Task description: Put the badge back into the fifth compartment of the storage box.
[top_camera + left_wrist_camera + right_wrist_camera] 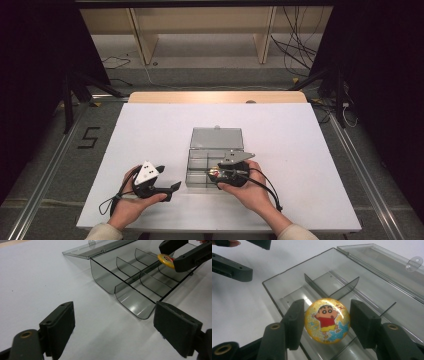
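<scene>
Badge [327,320] placement is nearly done: right gripper [325,323] clamps the cartoon badge above a compartment of the organizer box [274,293], release remaining; left gripper [113,327] waits, jaws apart.

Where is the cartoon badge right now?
The badge sits between the jaws of the right tool, above the near right compartments of the open clear box; the high view shows it at the box's right front corner.

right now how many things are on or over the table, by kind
grippers: 2, left gripper and right gripper
clear compartment box: 1
round cartoon badge: 1
total: 4
</scene>
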Available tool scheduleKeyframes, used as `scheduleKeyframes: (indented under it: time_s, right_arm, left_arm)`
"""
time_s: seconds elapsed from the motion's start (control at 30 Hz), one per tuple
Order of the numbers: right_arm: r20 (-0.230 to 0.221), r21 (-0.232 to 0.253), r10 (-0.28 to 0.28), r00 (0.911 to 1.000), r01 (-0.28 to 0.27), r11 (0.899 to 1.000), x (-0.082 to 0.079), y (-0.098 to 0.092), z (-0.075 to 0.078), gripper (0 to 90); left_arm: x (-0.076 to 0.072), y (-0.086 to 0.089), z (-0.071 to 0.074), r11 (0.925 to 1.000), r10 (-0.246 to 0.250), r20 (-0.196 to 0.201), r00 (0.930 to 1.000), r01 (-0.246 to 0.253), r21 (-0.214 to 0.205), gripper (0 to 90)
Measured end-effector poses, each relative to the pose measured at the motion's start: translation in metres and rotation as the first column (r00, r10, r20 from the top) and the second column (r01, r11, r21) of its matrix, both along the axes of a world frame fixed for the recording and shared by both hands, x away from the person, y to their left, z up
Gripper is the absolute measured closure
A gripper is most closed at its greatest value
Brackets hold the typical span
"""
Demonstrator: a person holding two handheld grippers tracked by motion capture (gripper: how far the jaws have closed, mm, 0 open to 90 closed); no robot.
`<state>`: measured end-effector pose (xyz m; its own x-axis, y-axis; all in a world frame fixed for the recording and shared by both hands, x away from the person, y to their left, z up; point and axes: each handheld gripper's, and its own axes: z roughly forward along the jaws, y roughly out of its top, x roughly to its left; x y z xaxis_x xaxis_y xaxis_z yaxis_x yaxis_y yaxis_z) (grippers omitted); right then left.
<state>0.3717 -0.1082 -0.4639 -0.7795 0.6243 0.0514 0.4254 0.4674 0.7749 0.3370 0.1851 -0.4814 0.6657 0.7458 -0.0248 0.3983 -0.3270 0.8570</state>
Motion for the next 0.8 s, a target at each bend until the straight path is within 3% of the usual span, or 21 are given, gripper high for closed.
scheduleKeyframes:
  time_s: [0.47,0.8]
  right_arm:
    - [0.012,0.036,-0.026,0.9996,0.026,0.999,-0.002,-0.006,0.007,39.5]
    - [0.035,0.071,-0.106,0.9938,0.103,0.992,-0.003,-0.039,0.016,36.7]
  left_arm:
    - [0.000,0.000,0.000,1.0000,-0.002,-0.001,1.0000,0.002,-0.002,17.2]
    - [-0.001,0.001,-0.001,1.0000,-0.005,-0.004,1.0000,0.004,-0.004,17.6]
